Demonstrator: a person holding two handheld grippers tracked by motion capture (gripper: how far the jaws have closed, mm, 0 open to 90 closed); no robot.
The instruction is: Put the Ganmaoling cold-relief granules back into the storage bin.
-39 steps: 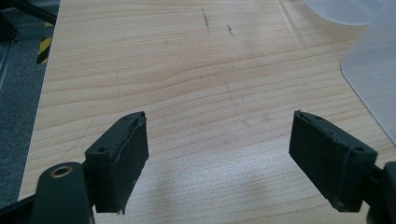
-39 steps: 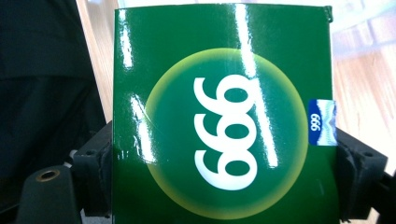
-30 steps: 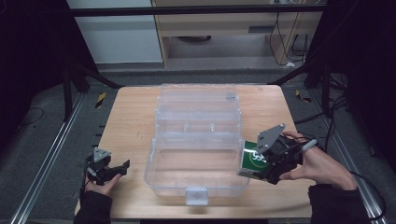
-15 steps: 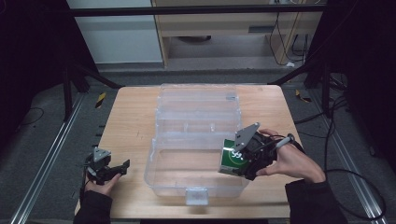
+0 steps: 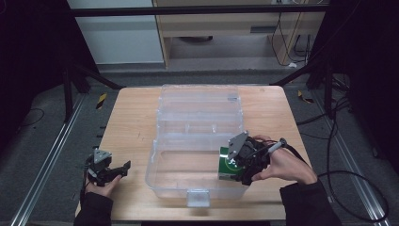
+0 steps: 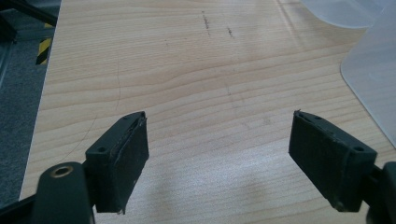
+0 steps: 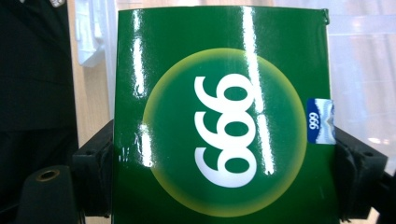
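Left gripper sat low at the bench's front-left corner, held in the person's left hand, grey plate on top. Jaws were spread wide with nothing between them; the left gripper view showed bare wood grain in the gap and the two black pads well apart. At that view's right edge, the rounded corner of the clear plastic box was near but not touching.

Mid-bench: the clear plastic box lay open, lid folded back toward the far side, base tray toward the person, white latch tab at the front edge. Interior dividers were faintly visible in the lid half; contents were too hard to tell through the glare.

Right side: the right gripper was at the base tray's right end, held in the person's right hand, cable trailing off to the right. Jaws were pinching a glossy green carton, one pad on each narrow side. In the right gripper view the green carton showed a white "999" inside a pale yellow-green circle, read sideways, plus a small blue "999" sticker on one edge. Carton was upright, tilted slightly, inside or just over the tray's right end; could not tell whether it touched the tray floor.
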